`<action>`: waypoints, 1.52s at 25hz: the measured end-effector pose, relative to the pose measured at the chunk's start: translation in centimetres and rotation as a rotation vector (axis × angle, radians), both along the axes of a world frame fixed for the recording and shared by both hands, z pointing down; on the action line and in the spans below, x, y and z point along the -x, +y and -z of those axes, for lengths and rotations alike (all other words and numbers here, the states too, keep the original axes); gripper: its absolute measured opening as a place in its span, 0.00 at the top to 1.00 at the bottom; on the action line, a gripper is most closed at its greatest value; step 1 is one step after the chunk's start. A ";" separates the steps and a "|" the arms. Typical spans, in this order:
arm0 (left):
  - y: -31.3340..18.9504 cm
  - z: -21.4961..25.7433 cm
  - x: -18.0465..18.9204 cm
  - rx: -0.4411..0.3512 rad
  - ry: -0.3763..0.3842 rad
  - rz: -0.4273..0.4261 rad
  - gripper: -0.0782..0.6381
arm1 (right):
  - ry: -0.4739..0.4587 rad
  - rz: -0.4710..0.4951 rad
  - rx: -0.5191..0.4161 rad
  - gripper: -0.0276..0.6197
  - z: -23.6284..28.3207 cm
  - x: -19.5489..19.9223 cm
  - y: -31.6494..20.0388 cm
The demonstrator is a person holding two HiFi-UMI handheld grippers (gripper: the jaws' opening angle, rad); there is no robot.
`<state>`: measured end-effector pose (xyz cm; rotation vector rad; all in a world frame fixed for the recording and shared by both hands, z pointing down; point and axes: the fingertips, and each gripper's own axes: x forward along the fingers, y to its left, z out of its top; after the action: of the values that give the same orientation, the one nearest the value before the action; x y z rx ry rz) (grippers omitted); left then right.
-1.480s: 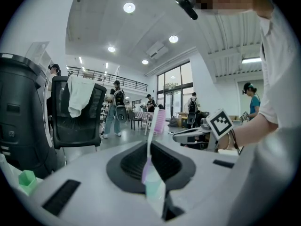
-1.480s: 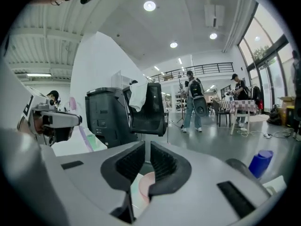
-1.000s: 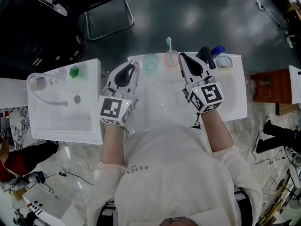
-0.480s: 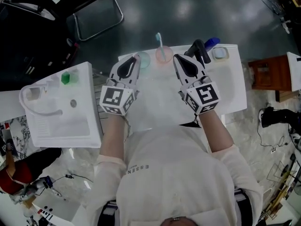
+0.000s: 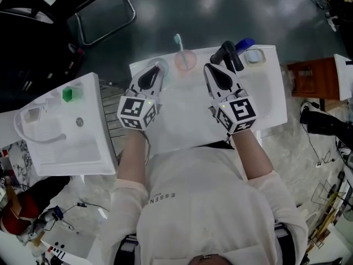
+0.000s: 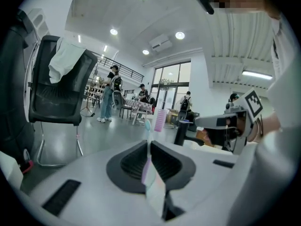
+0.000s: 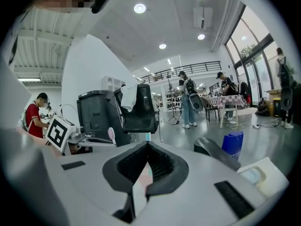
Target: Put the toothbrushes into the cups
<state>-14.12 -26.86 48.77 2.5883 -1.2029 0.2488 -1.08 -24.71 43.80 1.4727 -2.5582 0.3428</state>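
On the white table (image 5: 187, 120), my left gripper (image 5: 156, 70) is shut on a toothbrush (image 6: 149, 168) with a pale pink handle. Its head sticks out past the tips and shows pink in the right gripper view (image 7: 111, 134). The tips hang over a green cup (image 5: 160, 64), which is mostly hidden beneath them. A pink cup (image 5: 186, 60) to its right holds a teal-headed toothbrush (image 5: 178, 40). My right gripper (image 5: 211, 69) is shut with nothing in it, just right of the pink cup, and its tips meet in the right gripper view (image 7: 148, 144).
A black faucet (image 5: 229, 54), a blue bottle (image 5: 245, 43) and a soap dish (image 5: 255, 56) stand at the table's far right. A second white basin (image 5: 55, 142) with a green block (image 5: 68, 94) sits left. A chair (image 5: 102, 21) stands beyond, and a brown box (image 5: 306, 79) to the right.
Both grippers have come lower and closer to the cups. The left gripper's tips now cover the green cup, which was beside them before. Neither gripper's jaws changed.
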 end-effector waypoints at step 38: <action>-1.1 -3.9 5.3 0.113 -0.011 0.145 0.71 | 0.002 0.043 0.039 0.93 -2.3 2.1 0.8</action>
<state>-19.40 -27.96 52.71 2.3940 -1.3334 0.2920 -3.21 -23.94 46.10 1.4022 -2.5615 0.3827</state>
